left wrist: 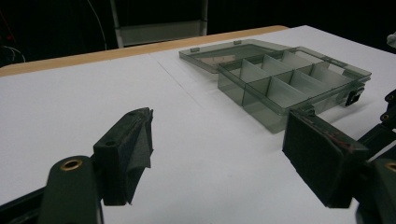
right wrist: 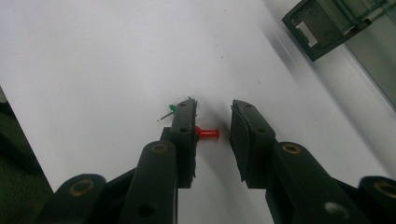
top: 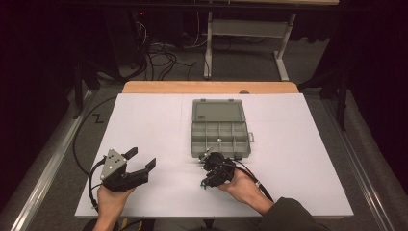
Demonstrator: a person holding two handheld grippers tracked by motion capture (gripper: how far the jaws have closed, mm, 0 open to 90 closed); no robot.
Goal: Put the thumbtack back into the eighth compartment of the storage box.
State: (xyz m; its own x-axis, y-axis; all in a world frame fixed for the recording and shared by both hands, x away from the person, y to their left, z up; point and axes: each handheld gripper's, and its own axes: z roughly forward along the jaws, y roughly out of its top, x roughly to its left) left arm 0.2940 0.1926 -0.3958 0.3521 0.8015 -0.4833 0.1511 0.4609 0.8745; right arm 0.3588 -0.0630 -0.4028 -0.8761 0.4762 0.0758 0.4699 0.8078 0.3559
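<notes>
A red push pin (right wrist: 208, 133) lies on the white tabletop between the jaws of my right gripper (right wrist: 214, 108). Its point end sits against the left jaw, and a gap separates its head from the right jaw, so the gripper is open around it. A green push pin (right wrist: 172, 109) lies just outside the left jaw. In the high view my right gripper (top: 207, 182) points down at the table just in front of a grey clear compartment box (top: 219, 137). My left gripper (top: 143, 157) is held over the table's front left, open and empty (left wrist: 219, 144).
The box's lid (top: 217, 109) lies open flat behind its compartments, and its front latch (right wrist: 322, 28) is near my right gripper. The white tabletop (top: 144, 120) stretches wide on both sides. A wooden edge (top: 207, 87) runs along the back, with cables and a table frame beyond.
</notes>
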